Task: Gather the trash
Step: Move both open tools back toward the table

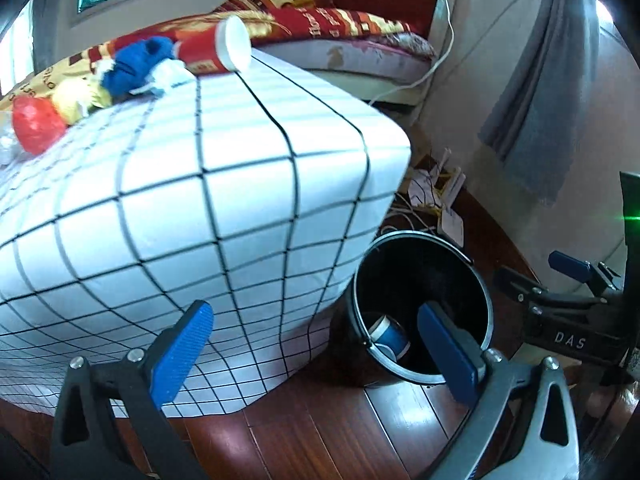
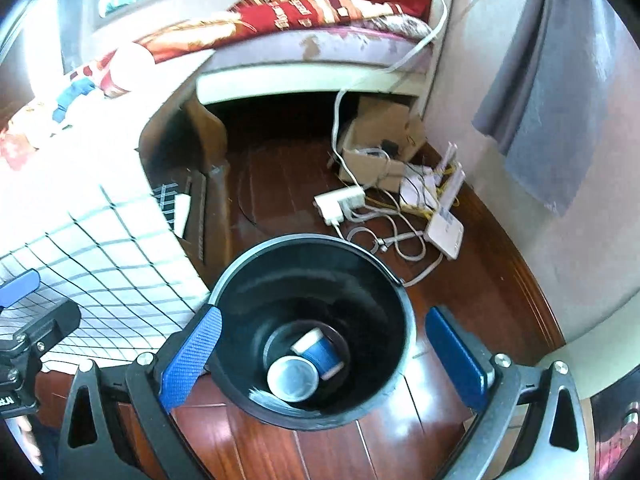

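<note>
A black bin (image 2: 384,280) stands on the wooden floor beside a table under a white grid cloth (image 1: 208,184). Inside the bin lie two blue paper cups (image 2: 320,354), one showing its open mouth (image 2: 293,377). My right gripper (image 2: 324,354) hangs open directly above the bin, empty. My left gripper (image 1: 312,352) is open and empty too, low by the table's corner, with the bin (image 1: 424,264) behind its right finger. On the tabletop lie a red paper cup (image 1: 216,50) on its side, a blue crumpled wrapper (image 1: 136,64), white paper (image 1: 170,76), a yellow piece (image 1: 76,98) and a red wrapper (image 1: 36,124).
A bed with a red patterned cover (image 2: 304,8) stands behind. A power strip (image 2: 340,202), tangled cables, a router (image 2: 446,228) and a cardboard box (image 2: 376,140) lie on the floor by the wall. A grey cloth (image 2: 532,92) hangs at the right.
</note>
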`<state>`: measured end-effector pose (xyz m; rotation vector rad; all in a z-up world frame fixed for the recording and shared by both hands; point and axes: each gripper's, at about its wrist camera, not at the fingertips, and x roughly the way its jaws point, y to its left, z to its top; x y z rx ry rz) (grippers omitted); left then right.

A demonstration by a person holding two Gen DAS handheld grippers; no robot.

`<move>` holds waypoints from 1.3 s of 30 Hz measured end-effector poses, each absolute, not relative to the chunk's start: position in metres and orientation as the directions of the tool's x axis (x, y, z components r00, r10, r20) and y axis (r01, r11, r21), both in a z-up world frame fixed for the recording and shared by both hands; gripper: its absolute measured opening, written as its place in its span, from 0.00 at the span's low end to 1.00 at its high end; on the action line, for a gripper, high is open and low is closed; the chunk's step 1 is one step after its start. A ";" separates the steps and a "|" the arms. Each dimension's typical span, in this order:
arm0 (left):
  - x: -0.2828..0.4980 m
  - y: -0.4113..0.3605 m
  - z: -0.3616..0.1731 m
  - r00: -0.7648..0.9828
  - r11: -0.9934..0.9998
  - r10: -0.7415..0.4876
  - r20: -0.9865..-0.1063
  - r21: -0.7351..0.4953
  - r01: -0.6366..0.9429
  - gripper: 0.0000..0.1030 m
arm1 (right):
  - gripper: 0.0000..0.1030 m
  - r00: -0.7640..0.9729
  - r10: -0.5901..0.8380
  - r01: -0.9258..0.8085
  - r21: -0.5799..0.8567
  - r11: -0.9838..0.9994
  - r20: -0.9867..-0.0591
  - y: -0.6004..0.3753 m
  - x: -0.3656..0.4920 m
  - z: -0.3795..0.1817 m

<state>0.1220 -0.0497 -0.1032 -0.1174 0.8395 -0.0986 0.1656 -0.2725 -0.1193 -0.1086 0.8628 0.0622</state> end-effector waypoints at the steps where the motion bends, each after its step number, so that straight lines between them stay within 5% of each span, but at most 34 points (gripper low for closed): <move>1: 0.121 -0.048 -0.100 0.668 0.989 -0.130 -0.733 -0.142 0.037 1.00 | 1.00 0.655 0.014 -0.105 -0.073 0.992 -0.755 -0.269 0.165 -0.116; 14: 0.104 -0.025 -0.074 0.713 0.994 -0.062 -0.699 -0.109 -0.020 1.00 | 1.00 0.749 0.076 -0.148 -0.054 0.988 -0.658 -0.236 0.154 -0.080; 24: 0.087 0.018 -0.049 0.758 0.987 -0.029 -0.651 -0.141 -0.083 0.99 | 1.00 0.872 0.183 -0.220 -0.030 0.975 -0.454 -0.207 0.141 -0.046; 39: 0.118 0.140 -0.031 0.774 0.955 0.196 -0.603 -0.063 -0.291 0.91 | 0.99 0.721 0.403 -0.485 0.005 0.874 -0.563 -0.074 0.206 -0.021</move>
